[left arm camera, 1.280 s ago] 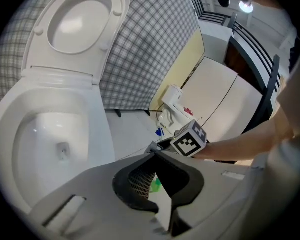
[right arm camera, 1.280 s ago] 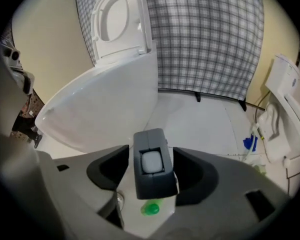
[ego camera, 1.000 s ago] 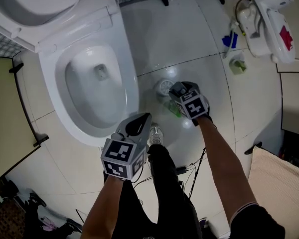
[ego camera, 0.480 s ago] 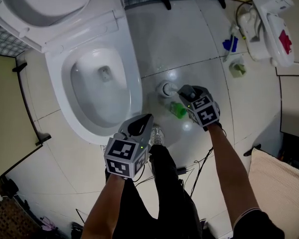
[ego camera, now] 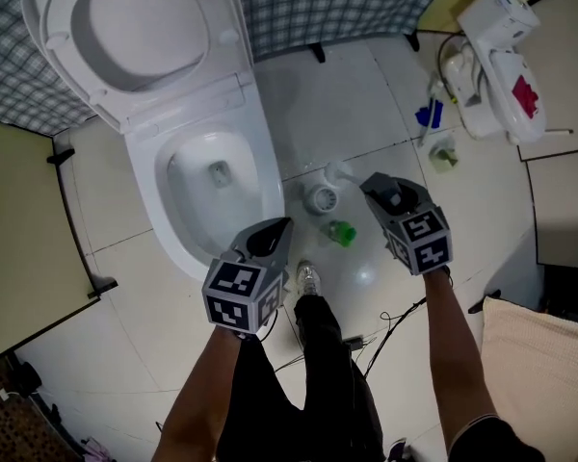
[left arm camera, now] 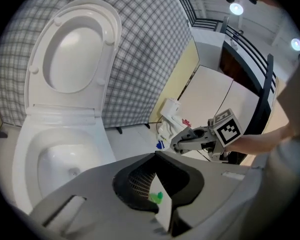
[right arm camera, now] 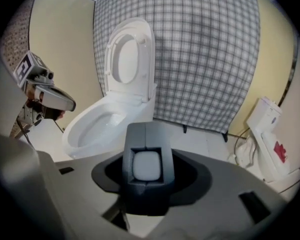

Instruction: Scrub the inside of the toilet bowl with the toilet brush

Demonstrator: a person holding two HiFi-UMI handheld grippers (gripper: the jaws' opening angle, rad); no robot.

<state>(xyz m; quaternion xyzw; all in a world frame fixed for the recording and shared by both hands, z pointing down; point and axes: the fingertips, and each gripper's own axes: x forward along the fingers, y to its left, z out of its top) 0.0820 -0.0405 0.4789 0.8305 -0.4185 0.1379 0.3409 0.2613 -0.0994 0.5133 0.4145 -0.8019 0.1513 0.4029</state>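
**Brush in the right gripper, outside the bowl**

Head view: I look steeply down on the toilet bowl (ego camera: 267, 176). Its lid (ego camera: 135, 27) is raised against a checked wall covering (ego camera: 347, 8). My right gripper (ego camera: 371, 183) is clamped on the white toilet brush (ego camera: 340, 171). Its jaws have just been closing, with the handle between them. The brush is over the tiled floor (ego camera: 366, 94) to the right of the bowl, just beside its round holder (ego camera: 322, 198). A small green object (ego camera: 342, 232) lies near the holder. My left gripper (ego camera: 277, 231) hovers by the bowl's near rim. A white device with a red mark (ego camera: 491, 51) stands by the far wall.

Left gripper view: the jaws stand slightly apart with nothing between them. Floor and the green object show through the gap. The open toilet fills the left of the frame. The right gripper and its marker cube are off to the right.

Right gripper view: dark jaws press on both sides of the brush's pale, rounded end. The toilet stands beyond them, and the left gripper is at the left edge.
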